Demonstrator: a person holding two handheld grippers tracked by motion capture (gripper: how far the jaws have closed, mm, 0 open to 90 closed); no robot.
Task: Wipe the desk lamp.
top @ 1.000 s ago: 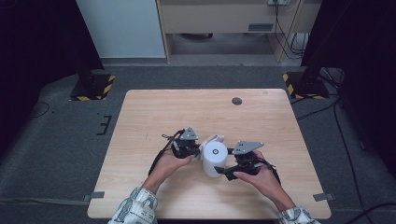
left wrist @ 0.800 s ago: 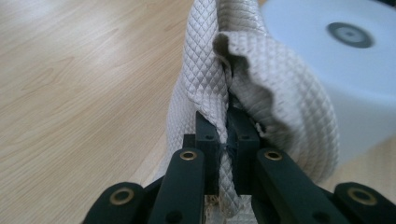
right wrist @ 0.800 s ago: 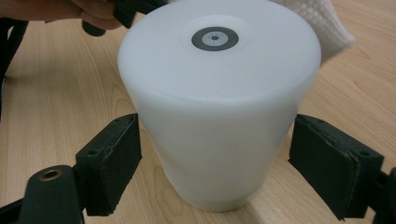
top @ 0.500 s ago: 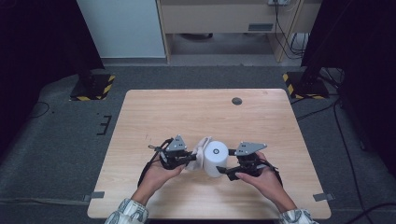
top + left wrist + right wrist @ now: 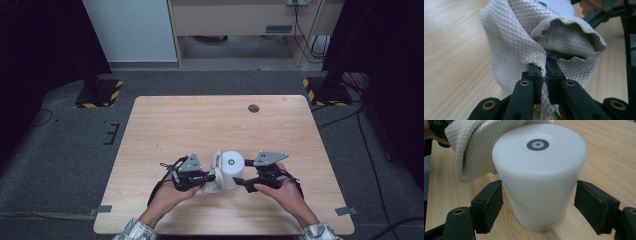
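Dark grey carpet [image 5: 60, 150] all around, with a pale cabinet front [image 5: 130, 30] at the back and yellow-and-black striped stand feet [image 5: 100, 95] at either far corner. Dead centre, a light wooden table [image 5: 200, 125], bare across its far half apart from a small dark round disc [image 5: 254, 108] near the far edge.

Down at the near edge now: two forearms in patterned sleeves [image 5: 132, 231] coming in from below, left hand [image 5: 170, 192] and right hand [image 5: 280, 190] each wrapped round a black tool, facing one another across the middle.

Between them, standing upright on the wood, a smooth white cylinder [image 5: 232, 172], slightly narrower at the foot. On its flat top, the one mark to read: a grey ring [image 5: 537, 144] around a tiny pale dot, like a target.

Draped against the cylinder's left side, an off-white cloth [image 5: 212, 180], quilted in a fine diamond pattern, bunched and folded over itself with one wavy edge curling open.

Left gripper [image 5: 210, 177]: clamped tight on a fold of that cloth, fabric pinched between the two black jaws and rising above them.

Right gripper [image 5: 241, 183]: jaws spread wide to either side of the cylinder's lower half and just now closing in. Foam pads [image 5: 490, 205] right up beside the white wall, with no squeeze visible.
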